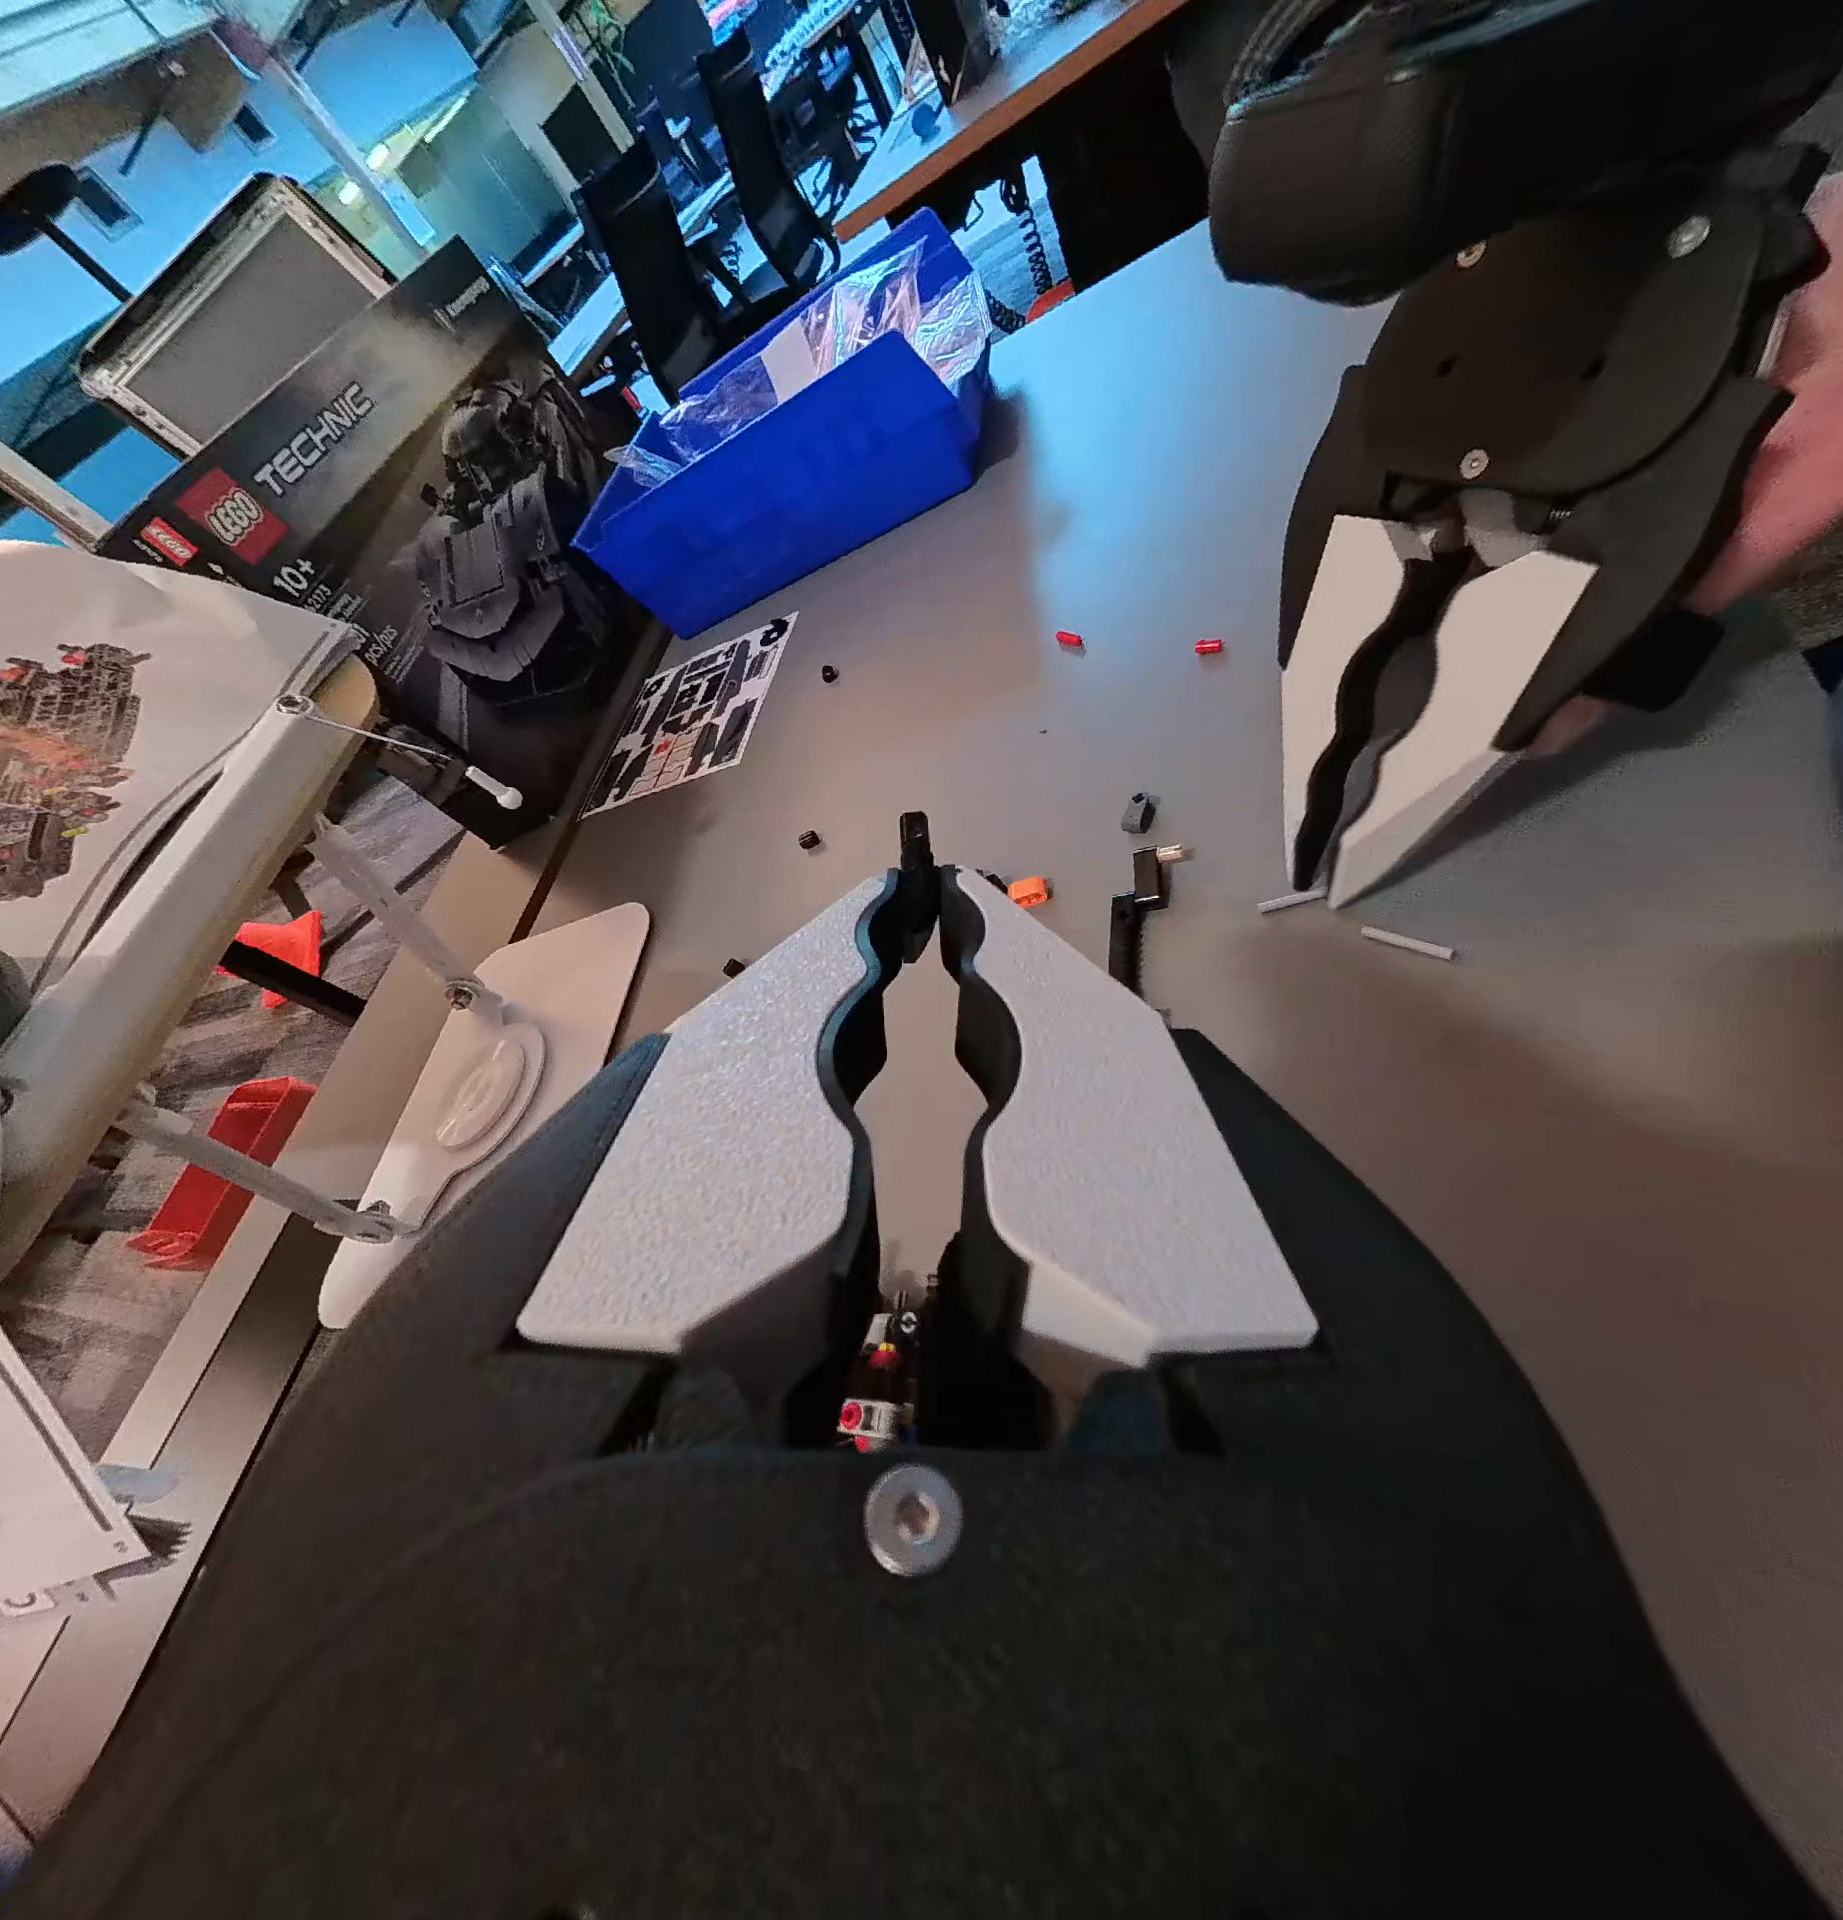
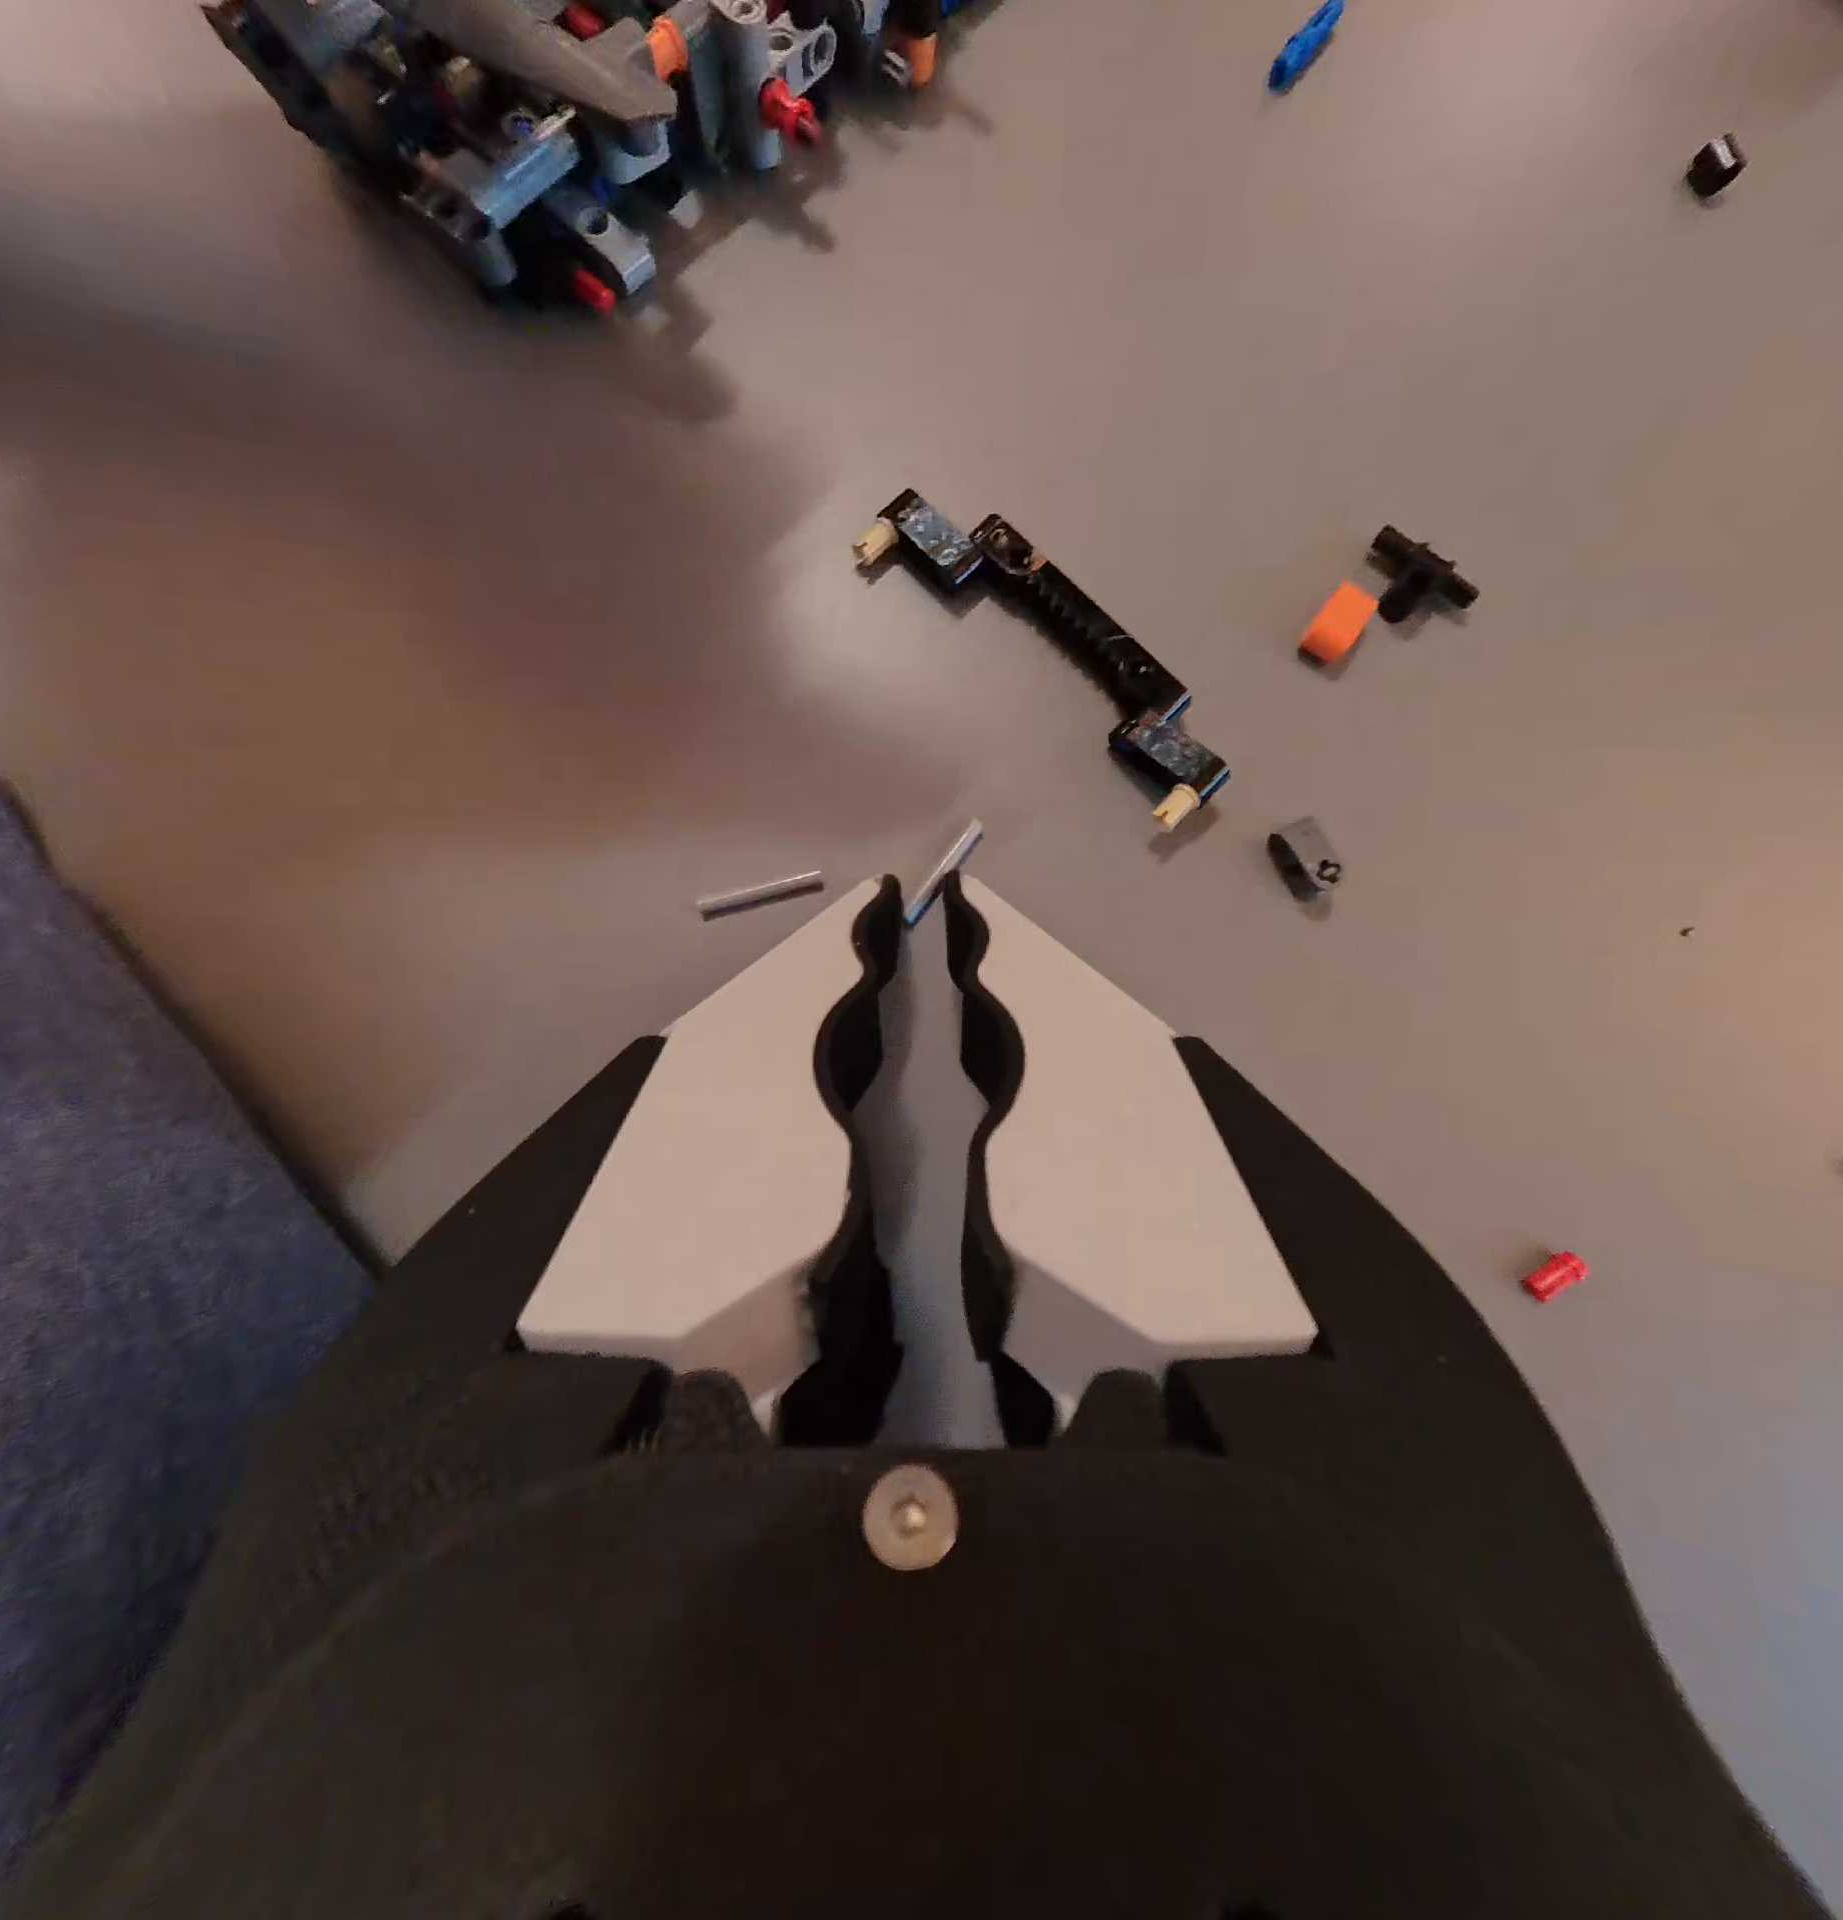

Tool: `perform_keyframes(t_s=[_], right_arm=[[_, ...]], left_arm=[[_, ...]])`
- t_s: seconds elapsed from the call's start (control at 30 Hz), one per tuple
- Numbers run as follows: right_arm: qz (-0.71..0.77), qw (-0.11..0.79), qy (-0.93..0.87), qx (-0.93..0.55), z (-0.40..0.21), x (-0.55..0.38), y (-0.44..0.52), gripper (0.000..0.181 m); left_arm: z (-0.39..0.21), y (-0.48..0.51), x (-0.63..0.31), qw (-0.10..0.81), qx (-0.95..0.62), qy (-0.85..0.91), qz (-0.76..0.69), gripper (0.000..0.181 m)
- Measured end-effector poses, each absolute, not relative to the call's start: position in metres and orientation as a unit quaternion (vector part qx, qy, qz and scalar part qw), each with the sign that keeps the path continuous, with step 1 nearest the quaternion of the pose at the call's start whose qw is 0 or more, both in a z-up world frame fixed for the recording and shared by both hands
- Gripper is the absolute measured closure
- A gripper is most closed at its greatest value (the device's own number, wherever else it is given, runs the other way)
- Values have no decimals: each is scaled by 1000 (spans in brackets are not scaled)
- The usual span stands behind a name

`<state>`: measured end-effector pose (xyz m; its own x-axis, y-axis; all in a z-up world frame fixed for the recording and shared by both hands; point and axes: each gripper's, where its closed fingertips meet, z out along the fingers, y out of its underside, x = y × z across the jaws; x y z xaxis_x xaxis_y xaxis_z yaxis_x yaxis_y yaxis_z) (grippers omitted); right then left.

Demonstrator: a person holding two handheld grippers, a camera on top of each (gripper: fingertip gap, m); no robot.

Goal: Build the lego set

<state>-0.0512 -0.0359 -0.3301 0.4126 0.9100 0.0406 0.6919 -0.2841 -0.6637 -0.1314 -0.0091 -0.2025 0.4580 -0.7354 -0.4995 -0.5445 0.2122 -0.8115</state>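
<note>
Lego grey axle [image 2: 943, 871] at 12 o'clock sits betw. narrow right hand-held gripper [image 2: 922, 885] tips—pinch mid-shaft, lift straight; left hand-held gripper [image 1: 917, 883] clamps black pin [image 1: 915, 852].

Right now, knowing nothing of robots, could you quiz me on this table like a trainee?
1. True or false: the left fingers grip a black piece.
2. How many grey axles lie at the tips of the right fingers?
3. The bin is: A red, B blue, C green?
Key: 1 true; 2 two; 3 B.
</note>
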Motion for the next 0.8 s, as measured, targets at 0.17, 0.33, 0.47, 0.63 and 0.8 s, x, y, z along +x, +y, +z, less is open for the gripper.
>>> perform_keyframes(t_s=[0.17, 0.33, 0.47, 0.63, 0.8], right_arm=[[195, 314, -506, -779, -330, -53, -31, 181], [209, 327, -523, -759, -323, -52, -27, 181], [211, 325, -533, -752, -318, -48, -20, 181], [251, 288, -538, -752, -317, -34, -33, 165], [211, 267, -569, -749, -327, -33, -47, 168]], left_arm=[[-206, -9, -132, 579, -627, 514, -86, 177], [-215, -12, -130, 557, -635, 526, -103, 177], [-222, -13, -127, 540, -640, 534, -115, 178], [-230, -13, -124, 526, -646, 541, -119, 178], [-234, -12, -118, 518, -646, 546, -124, 177]])
